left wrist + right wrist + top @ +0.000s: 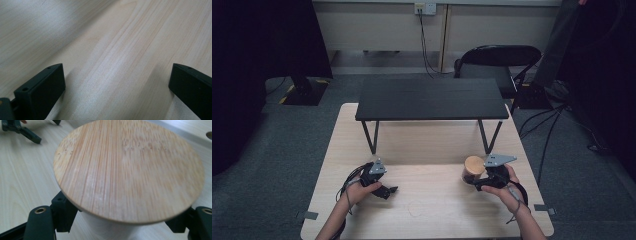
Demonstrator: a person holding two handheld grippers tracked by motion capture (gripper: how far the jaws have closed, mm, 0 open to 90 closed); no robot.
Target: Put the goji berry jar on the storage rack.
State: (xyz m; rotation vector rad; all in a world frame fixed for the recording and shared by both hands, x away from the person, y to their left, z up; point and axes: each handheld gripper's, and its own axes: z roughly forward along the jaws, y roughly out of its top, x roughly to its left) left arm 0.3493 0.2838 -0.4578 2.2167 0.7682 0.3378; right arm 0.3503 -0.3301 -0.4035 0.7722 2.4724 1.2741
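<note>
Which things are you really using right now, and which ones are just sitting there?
In use:
- jar with a bamboo lid, gripped by the right tool
- left tool, open over bare wood table, holding nothing

Just sitting there:
- black low shelf on the table
- folding chair behind it

A low black rectangular stand on thin angled metal legs (431, 98) is sitting across the far half of the pale wooden table (342, 145). Beyond it, a black folding chair (497, 60) is standing on the grey carpet floor (272, 135), and a black cable (424, 47) is hanging from a wall socket (425, 8).
</note>
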